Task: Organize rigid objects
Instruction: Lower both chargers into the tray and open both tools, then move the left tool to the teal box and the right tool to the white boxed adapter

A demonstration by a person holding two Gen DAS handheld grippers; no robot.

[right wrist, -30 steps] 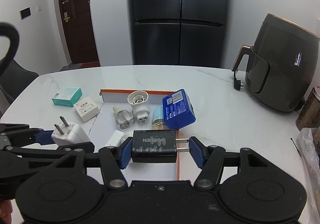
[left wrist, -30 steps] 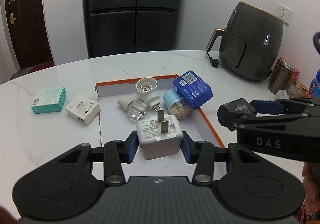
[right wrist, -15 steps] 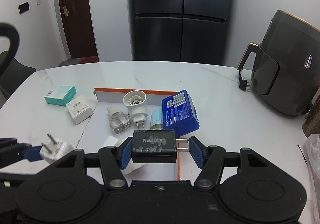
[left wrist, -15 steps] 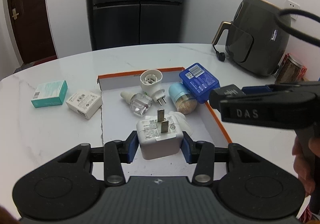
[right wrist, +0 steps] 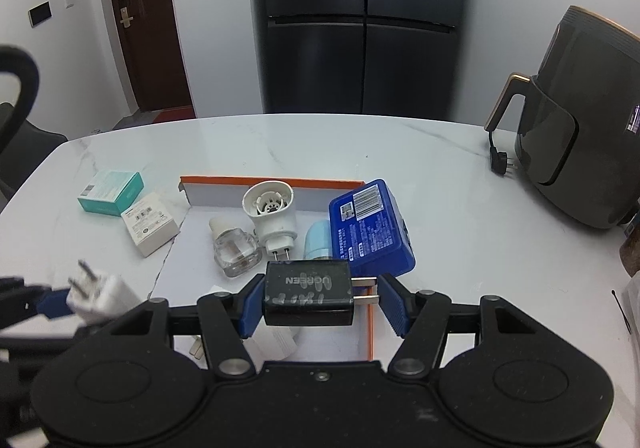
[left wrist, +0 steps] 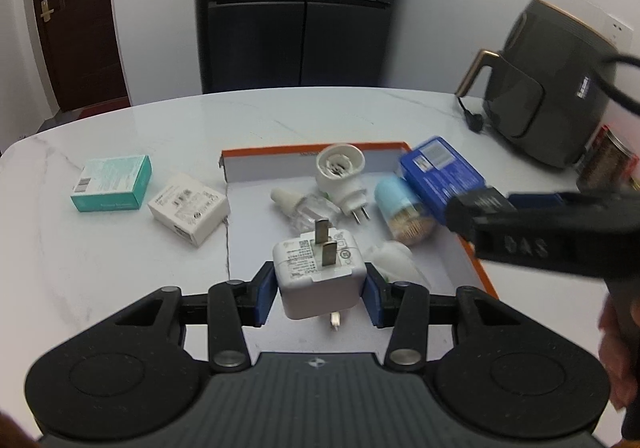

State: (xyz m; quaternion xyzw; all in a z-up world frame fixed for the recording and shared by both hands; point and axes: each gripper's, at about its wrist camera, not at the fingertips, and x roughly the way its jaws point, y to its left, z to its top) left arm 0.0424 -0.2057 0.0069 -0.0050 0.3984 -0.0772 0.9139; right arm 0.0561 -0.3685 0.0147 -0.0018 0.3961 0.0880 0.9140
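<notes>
My left gripper is shut on a white charger, prongs up, above the near end of the orange-edged white tray. My right gripper is shut on a black UGREEN charger, prongs pointing right, above the tray's near right edge. The tray holds a white plug-in vaporiser, a clear glass bottle, a pale blue toothpick jar and a blue box. The left gripper with its white charger shows blurred in the right wrist view.
A teal box and a white box lie on the marble table left of the tray. A dark air fryer with its plug stands at the right. Jars stand at the far right edge.
Both grippers have lifted and drawn back with their chargers. The right gripper has crossed further in front of the left wrist view.
</notes>
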